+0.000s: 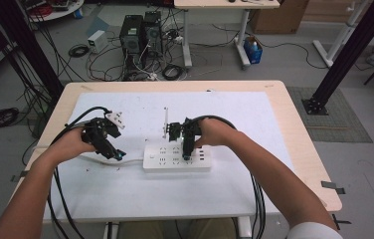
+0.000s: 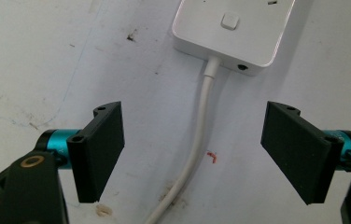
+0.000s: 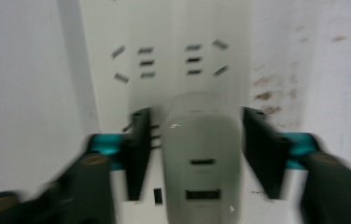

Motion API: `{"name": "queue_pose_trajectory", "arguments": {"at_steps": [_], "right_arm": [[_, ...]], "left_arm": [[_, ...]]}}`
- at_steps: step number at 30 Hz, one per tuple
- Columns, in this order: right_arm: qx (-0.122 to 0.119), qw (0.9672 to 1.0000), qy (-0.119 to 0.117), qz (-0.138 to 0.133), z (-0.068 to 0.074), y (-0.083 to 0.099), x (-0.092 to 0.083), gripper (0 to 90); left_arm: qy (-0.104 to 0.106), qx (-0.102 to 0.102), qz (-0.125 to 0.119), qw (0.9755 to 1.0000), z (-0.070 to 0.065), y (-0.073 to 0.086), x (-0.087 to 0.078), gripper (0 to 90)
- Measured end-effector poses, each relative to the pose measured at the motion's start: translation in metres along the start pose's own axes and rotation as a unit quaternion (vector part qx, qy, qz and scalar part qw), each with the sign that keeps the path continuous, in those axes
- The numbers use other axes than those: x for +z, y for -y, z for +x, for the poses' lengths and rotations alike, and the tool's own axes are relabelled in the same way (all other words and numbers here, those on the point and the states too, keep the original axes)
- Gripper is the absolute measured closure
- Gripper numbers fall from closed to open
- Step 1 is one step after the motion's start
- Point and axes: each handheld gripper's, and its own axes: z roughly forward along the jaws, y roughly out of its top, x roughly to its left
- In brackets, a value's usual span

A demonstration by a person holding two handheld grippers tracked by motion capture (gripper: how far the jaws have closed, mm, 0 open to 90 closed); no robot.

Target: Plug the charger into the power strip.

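1. The white power strip (image 1: pixel 177 157) lies flat on the white mat (image 1: pixel 234 189), its long axis running left to right in the high view, cord (image 2: pixel 201 121) leaving its left end.
2. A white charger (image 3: pixel 201 163) stands upright in the strip's sockets, its port face up.
3. The right gripper (image 3: pixel 197 154) straddles the charger, jaws released, not pressing it.
4. The left gripper (image 2: pixel 192 149) hangs open over the cord.

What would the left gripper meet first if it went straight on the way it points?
Probably the white cord lying between its open jaws on the table, just short of the power strip. The left gripper points down at it.
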Motion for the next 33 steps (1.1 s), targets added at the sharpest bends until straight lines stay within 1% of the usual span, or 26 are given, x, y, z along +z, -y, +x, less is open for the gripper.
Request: {"name": "queue_pose_trajectory", "arguments": {"at_steps": [1, 2, 3, 4, 5, 6, 7, 8, 9, 10, 11, 12, 13, 15, 17, 20, 21, 24, 25, 26, 27, 29, 30, 31, 33], "right_arm": [[0.011, 0.9998, 0.002, -0.016, -0.002, 0.003, -0.005, 27.7], [0.023, 0.9994, 0.002, -0.026, -0.004, 0.006, -0.011, 22.0], [0.036, 0.9987, 0.002, -0.036, -0.007, 0.011, -0.017, 20.8], [0.056, 0.9975, 0.007, -0.043, -0.01, 0.016, -0.023, 20.8], [0.071, 0.996, 0.017, -0.05, -0.012, 0.023, -0.03, 20.4], [0.085, 0.994, 0.028, -0.062, -0.013, 0.031, -0.037, 14.6], [0.103, 0.9915, 0.03, -0.074, -0.015, 0.04, -0.043, 11.4], [0.145, 0.984, 0.043, -0.093, -0.018, 0.062, -0.054, 11.5], [0.145, 0.984, 0.043, -0.093, -0.018, 0.062, -0.054, 11.5], [0.158, 0.982, 0.043, -0.093, -0.019, 0.069, -0.056, 11.5], [0.176, 0.9801, 0.034, -0.086, -0.019, 0.08, -0.059, 11.5], [0.194, 0.9771, 0.028, -0.083, -0.018, 0.09, -0.061, 11.5], [0.211, 0.9733, 0.017, -0.088, -0.016, 0.104, -0.063, 11.5], [0.235, 0.9671, 0.022, -0.094, -0.013, 0.121, -0.067, 11.5], [0.264, 0.9591, 0.034, -0.097, -0.008, 0.139, -0.071, 11.5], [0.292, 0.9485, 0.03, -0.12, 0.001, 0.164, -0.078, 11.4], [0.304, 0.9449, 0.035, -0.117, 0.003, 0.171, -0.079, 11.4], [0.33, 0.9383, 0.042, -0.096, 0.011, 0.19, -0.079, 11.3], [0.34, 0.9344, 0.046, -0.094, 0.014, 0.197, -0.078, 10.4], [0.345, 0.9328, 0.048, -0.091, 0.017, 0.201, -0.078, 0.5], [0.351, 0.931, 0.054, -0.084, 0.02, 0.206, -0.076, 0.9], [0.357, 0.9293, 0.054, -0.077, 0.027, 0.216, -0.073, 0.9], [0.36, 0.928, 0.057, -0.077, 0.029, 0.218, -0.073, 0.9], [0.366, 0.9256, 0.059, -0.076, 0.031, 0.221, -0.073, 0.9], [0.368, 0.9236, 0.068, -0.083, 0.035, 0.224, -0.074, 0.9]], "left_arm": [[0.0, 0.008, 0.007, 0.9999, 0.001, 0.0, -0.001, 21.6], [-0.001, 0.001, 0.002, 1.0, 0.001, 0.001, 0.0, 21.6], [-0.001, -0.001, 0.001, 1.0, 0.002, 0.001, 0.0, 21.6], [0.0, -0.003, -0.001, 1.0, 0.002, 0.001, 0.0, 21.6], [-0.002, -0.001, -0.002, 1.0, 0.003, 0.001, 0.0, 21.6], [-0.001, -0.005, -0.005, 1.0, 0.003, 0.002, 0.0, 21.6], [-0.001, -0.005, -0.005, 1.0, 0.003, 0.002, 0.0, 21.6], [-0.001, -0.003, -0.003, 1.0, 0.004, 0.002, 0.0, 21.6], [-0.001, -0.004, -0.004, 1.0, 0.004, 0.002, 0.0, 21.6], [-0.001, -0.006, -0.005, 1.0, 0.004, 0.002, 0.0, 21.6], [0.002, -0.005, -0.003, 1.0, 0.004, 0.002, 0.0, 21.6], [0.001, -0.006, -0.004, 1.0, 0.004, 0.002, 0.0, 21.6], [-0.002, -0.005, -0.005, 1.0, 0.004, 0.002, 0.0, 21.6], [-0.004, -0.007, -0.009, 0.9999, 0.004, 0.002, 0.0, 21.6], [-0.006, -0.007, -0.011, 0.9999, 0.005, 0.002, -0.002, 21.6], [-0.008, -0.004, -0.015, 0.9998, 0.004, 0.002, -0.003, 21.6], [-0.009, -0.005, -0.016, 0.9998, 0.003, 0.002, -0.003, 21.6], [-0.013, -0.004, -0.019, 0.9997, 0.001, 0.003, -0.006, 21.6], [-0.013, -0.003, -0.018, 0.9997, 0.001, 0.003, -0.007, 21.6], [-0.013, -0.002, -0.02, 0.9997, 0.0, 0.003, -0.008, 21.6], [-0.015, -0.001, -0.021, 0.9997, -0.002, 0.003, -0.009, 21.6], [-0.016, 0.003, -0.022, 0.9996, -0.005, 0.003, -0.01, 21.6], [-0.016, 0.006, -0.023, 0.9996, -0.007, 0.002, -0.011, 21.6], [-0.016, 0.006, -0.024, 0.9996, -0.008, 0.002, -0.011, 21.6], [-0.017, 0.007, -0.024, 0.9995, -0.009, 0.001, -0.012, 21.6]]}}
